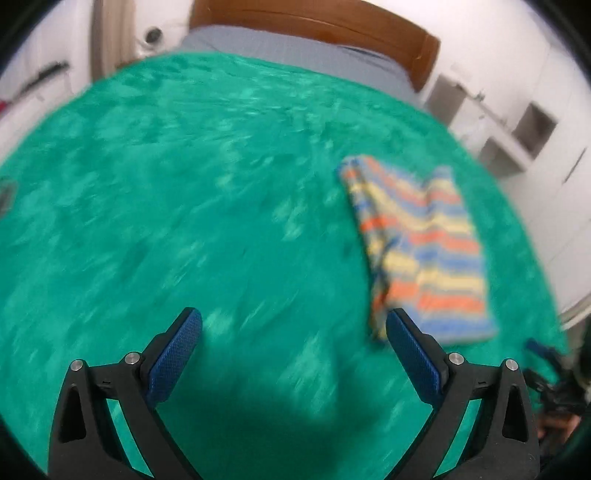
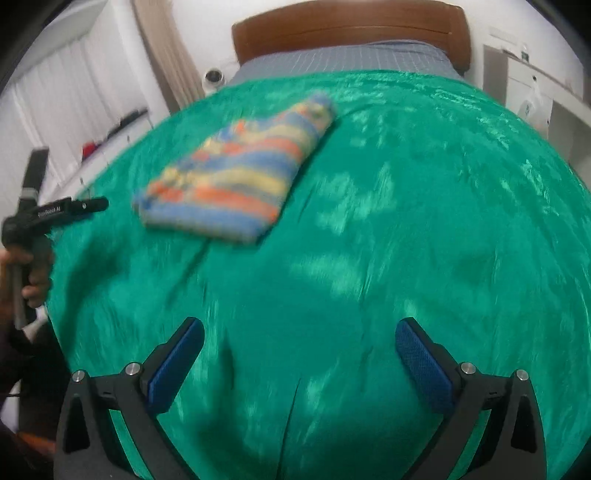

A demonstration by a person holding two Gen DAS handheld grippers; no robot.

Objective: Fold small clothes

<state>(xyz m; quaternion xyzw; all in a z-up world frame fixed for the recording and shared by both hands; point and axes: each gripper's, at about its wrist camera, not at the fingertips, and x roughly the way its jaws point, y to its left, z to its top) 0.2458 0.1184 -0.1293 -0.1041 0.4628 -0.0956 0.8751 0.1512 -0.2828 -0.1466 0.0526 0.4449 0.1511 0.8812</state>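
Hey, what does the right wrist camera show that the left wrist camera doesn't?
Only the right wrist view shows the left gripper from outside, with the hand holding its handle, at the left edge. Only the left wrist view shows open white shelf cubbies on the right. Both show the folded striped garment lying on the green blanket, the wooden headboard, and open, empty jaws.

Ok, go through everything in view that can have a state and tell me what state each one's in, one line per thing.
Striped garment: folded into a compact rectangle, lying flat on the blanket, not held.
Left gripper: open, nothing between the fingers, clear of the garment.
Right gripper: open, empty, over bare blanket.
Green blanket: spread over the bed, slightly creased.
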